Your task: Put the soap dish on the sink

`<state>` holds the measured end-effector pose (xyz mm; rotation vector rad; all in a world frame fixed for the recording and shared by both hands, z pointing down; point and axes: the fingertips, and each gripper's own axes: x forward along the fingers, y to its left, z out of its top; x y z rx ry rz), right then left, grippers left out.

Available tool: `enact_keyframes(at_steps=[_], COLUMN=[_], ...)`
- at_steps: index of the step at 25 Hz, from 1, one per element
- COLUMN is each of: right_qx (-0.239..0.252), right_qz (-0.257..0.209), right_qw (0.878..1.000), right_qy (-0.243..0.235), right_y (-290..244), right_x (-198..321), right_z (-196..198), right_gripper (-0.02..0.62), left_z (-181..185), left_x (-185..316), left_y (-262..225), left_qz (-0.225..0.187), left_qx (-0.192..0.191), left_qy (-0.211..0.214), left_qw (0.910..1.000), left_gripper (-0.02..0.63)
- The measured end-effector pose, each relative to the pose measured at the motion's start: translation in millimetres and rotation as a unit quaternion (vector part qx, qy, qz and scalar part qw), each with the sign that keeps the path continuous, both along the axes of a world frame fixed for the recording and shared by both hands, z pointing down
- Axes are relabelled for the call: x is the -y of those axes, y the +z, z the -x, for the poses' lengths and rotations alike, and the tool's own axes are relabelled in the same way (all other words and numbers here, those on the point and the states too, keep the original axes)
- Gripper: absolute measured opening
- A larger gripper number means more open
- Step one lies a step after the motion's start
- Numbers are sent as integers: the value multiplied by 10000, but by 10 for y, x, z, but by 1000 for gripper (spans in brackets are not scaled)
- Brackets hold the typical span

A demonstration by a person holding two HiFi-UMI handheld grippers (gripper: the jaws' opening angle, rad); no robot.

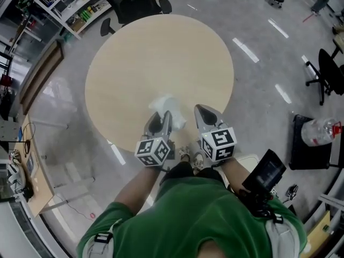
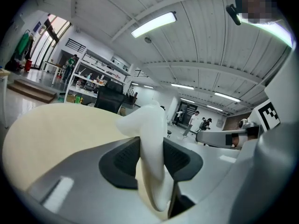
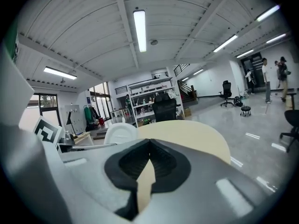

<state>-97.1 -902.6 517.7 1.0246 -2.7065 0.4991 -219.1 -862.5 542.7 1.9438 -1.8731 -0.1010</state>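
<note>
Jaws of left gripper (image 2: 150, 160) clamp white soap dish (image 2: 148, 125); right gripper's (image 3: 148, 158) jaws meet, empty.

Ahead of both my claws the round table (image 1: 161, 58) lies bare and wide, open right across to its far rim. The only thing over it is the white soap dish (image 1: 164, 105) pinched in my left claw (image 1: 165, 117), jutting past the tips. My right claw (image 1: 201, 110), jaws together, sits just beside it, a narrow gap between the two. Beyond the table's far rim a black office chair (image 1: 131, 1) blocks the way. Far out on my left claw's side stand shelves (image 1: 70, 7). Well out on my right claw's side stands a black stool (image 1: 309, 152) bearing a bottle (image 1: 321, 130). Open floor (image 1: 258, 90) lies between table and stool.
</note>
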Motion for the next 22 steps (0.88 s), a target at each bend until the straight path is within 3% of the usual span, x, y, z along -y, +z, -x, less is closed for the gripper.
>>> enact_keyframes(at_steps=[22], right_qx=[-824], right_qz=[1077], right_qw=[9899], right_qy=[411], right_y=[1123], right_x=[601], right_z=[258], right_gripper=[2], left_z=[276], left_x=[717], left_y=[1210], left_qz=[1167], left_qx=[-543], left_qy=[462], left_qw=[9906], left_gripper=[144])
